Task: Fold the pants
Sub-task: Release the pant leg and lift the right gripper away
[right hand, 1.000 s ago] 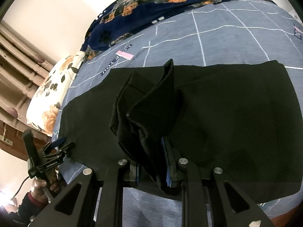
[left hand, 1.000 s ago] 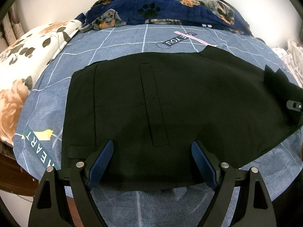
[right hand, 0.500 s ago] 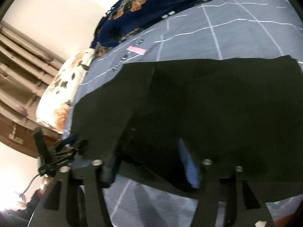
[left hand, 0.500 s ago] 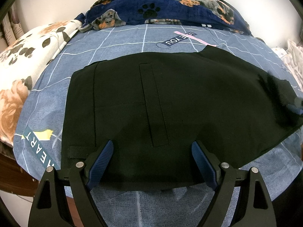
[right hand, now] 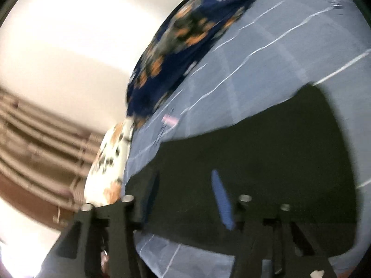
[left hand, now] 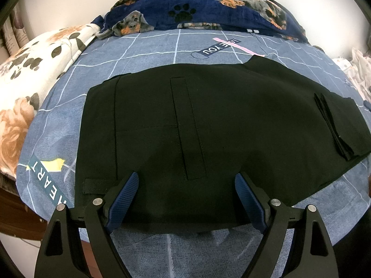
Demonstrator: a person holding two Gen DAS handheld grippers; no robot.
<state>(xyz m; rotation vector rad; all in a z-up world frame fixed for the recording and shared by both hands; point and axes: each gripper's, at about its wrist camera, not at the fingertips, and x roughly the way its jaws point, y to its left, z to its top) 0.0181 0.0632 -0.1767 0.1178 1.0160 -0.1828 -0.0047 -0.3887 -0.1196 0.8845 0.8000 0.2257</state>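
Left wrist view: the black pants [left hand: 208, 125] are spread flat on the bed [left hand: 162, 51], which is covered by a grey-blue sheet crossed with white grid lines. The waistband end of the pants lies toward the left of this view, and a long stitched pocket welt [left hand: 187, 127] runs down their middle. At the right end of the pants a stack of folded cloth layers [left hand: 334, 125] rests on top of the fabric. The left tool [left hand: 186, 192] is held over the near edge of the pants with its blue-padded jaws set wide apart; nothing is clamped between them. Beyond the pants a navy blanket printed with dogs and paw prints [left hand: 204, 7] is heaped at the far side of the bed, and a white floral pillow [left hand: 34, 74] lies left of the pants.

Right wrist view: the picture is heavily blurred. The pants [right hand: 266, 157] are seen as a dark sheet on the bed [right hand: 266, 64], ahead of the right tool [right hand: 187, 199]. Its jaws stand apart and have just been closing, with no cloth gripped between them. The navy blanket [right hand: 185, 46] and the floral pillow [right hand: 109, 166] are seen beyond and left of the pants.
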